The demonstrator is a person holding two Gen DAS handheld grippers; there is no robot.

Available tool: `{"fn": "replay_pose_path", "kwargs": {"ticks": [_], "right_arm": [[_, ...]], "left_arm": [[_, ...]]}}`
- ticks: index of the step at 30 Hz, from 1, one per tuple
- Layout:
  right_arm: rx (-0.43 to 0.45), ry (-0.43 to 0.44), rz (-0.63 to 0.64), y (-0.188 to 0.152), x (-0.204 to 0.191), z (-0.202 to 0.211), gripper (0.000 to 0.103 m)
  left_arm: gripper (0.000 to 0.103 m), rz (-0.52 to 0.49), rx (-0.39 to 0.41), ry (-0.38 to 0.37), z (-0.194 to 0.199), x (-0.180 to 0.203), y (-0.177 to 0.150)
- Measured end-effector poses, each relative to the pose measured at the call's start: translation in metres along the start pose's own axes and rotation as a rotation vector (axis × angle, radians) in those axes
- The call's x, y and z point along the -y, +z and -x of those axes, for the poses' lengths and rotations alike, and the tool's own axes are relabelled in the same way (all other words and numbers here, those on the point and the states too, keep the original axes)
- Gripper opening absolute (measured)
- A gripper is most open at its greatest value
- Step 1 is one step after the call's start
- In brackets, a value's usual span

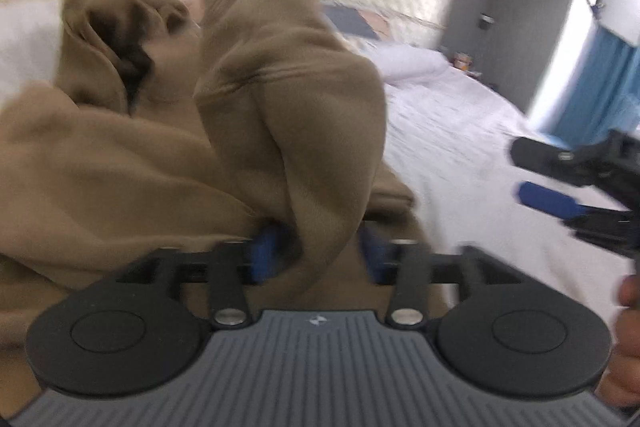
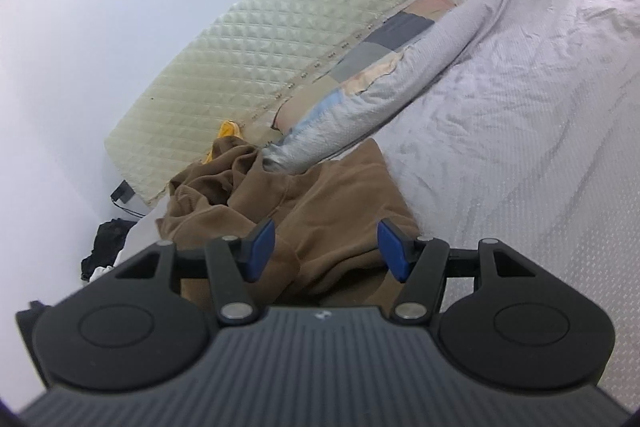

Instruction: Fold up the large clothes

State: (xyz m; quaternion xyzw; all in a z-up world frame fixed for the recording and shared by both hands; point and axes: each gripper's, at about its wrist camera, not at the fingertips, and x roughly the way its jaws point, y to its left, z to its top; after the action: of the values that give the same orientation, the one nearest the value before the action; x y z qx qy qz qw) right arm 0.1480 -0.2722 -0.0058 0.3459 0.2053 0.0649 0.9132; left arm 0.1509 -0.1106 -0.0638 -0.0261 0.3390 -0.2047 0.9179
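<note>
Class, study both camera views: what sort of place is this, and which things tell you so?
Most likely a bedroom. A bed with a pale sheet fills the view, a patchwork pillow lies by the quilted headboard, and a brown garment sits on the bed.

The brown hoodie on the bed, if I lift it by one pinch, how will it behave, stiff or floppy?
Probably floppy: the brown hoodie already bunches in soft folds where the left gripper has a fold between its fingers. It looks thick, so likely fairly heavy and draping. The open right gripper may be needed to support it.
</note>
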Motion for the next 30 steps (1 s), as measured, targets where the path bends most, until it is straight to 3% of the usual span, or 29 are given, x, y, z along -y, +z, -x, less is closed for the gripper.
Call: {"fn": "replay_pose_path", "kwargs": {"ticks": [6, 10, 15, 20, 30], "right_arm": [[0.000, -0.017, 0.018, -0.005, -0.004, 0.005, 0.061], [0.018, -0.045, 0.041, -0.008, -0.012, 0.013, 0.061], [0.077, -0.068, 0.017, -0.010, -0.013, 0.028, 0.061], [0.154, -0.069, 0.036, -0.006, -0.017, 0.039, 0.061], [-0.032, -0.025, 0.160, -0.028, -0.042, -0.005, 0.060]], "left_arm": [[0.076, -0.049, -0.026, -0.034, 0.025, 0.010, 0.006], [0.078, -0.079, 0.006, 0.005, 0.047, 0.007, 0.004], [0.078, 0.037, 0.052, 0.026, 0.077, -0.022, 0.014], [0.078, 0.200, 0.066, 0.100, 0.075, -0.067, 0.031], [0.077, 0.399, -0.024, 0.136, 0.037, -0.119, 0.028]]}}
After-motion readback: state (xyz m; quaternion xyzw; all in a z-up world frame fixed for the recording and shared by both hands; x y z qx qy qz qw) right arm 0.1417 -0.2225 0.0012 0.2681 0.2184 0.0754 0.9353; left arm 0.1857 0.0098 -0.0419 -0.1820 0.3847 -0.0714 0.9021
